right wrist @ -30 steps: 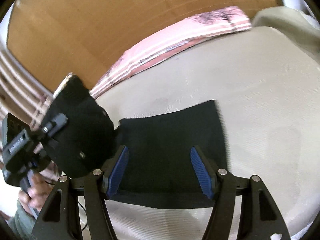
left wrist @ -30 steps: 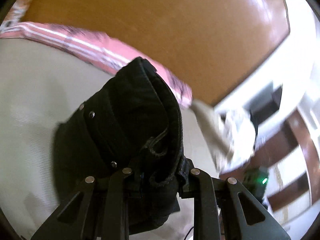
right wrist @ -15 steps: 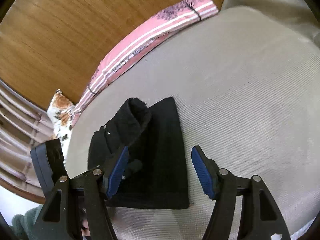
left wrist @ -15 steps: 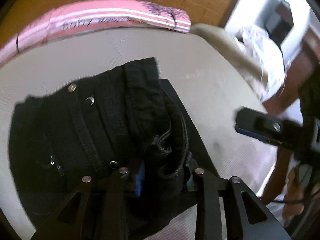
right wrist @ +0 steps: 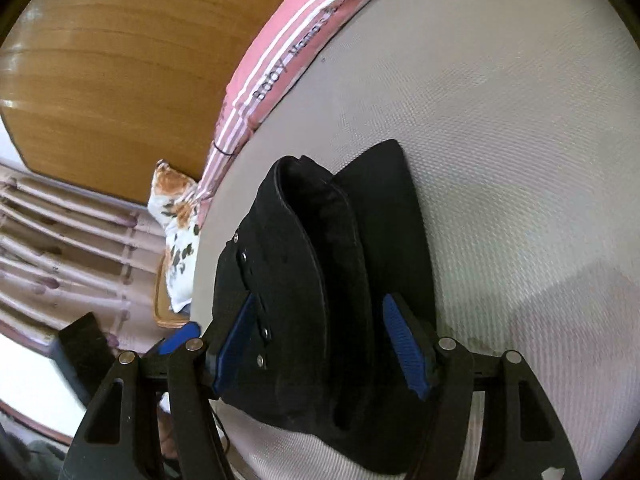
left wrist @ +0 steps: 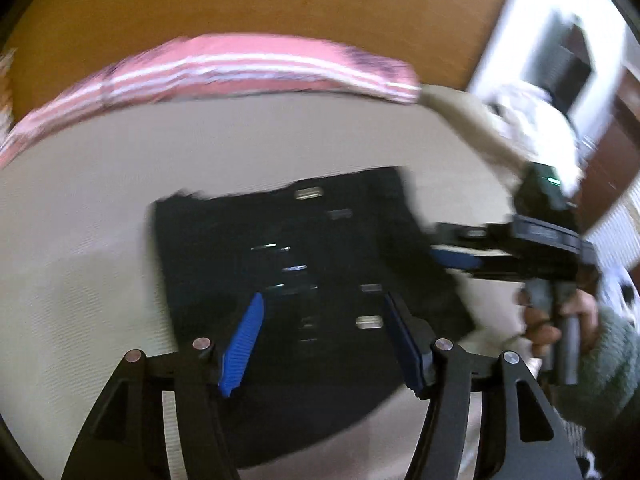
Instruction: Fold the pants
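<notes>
A beige bed [right wrist: 520,128] with a pink striped blanket [left wrist: 248,68] fronts wooden panelling [right wrist: 100,60]. Black pants [right wrist: 320,280] lie folded at centre frame. Left claw [left wrist: 324,340], previously clamped on the waistband, has just been opening and stands released; right claw [right wrist: 320,344] is spread, unclenched.

Pink striped pillow [right wrist: 280,52] against wooden headboard [right wrist: 120,60] — floral cushion [right wrist: 176,216] beside beige mattress [right wrist: 500,140].

- The left gripper [left wrist: 324,340] no longer clamps the waistband of the black pants [left wrist: 304,264]; its jaws have just been opening, and the blue fingers [left wrist: 242,346] stand apart with nothing pressed between them.
- The pants, a second ago bunched up and lifted in that grip, now lie folded on the bed [left wrist: 80,208].
- The right gripper [right wrist: 320,344] is lower and closer, its parted fingers [right wrist: 404,344] now straddling the pants' upper fold [right wrist: 316,248].
</notes>
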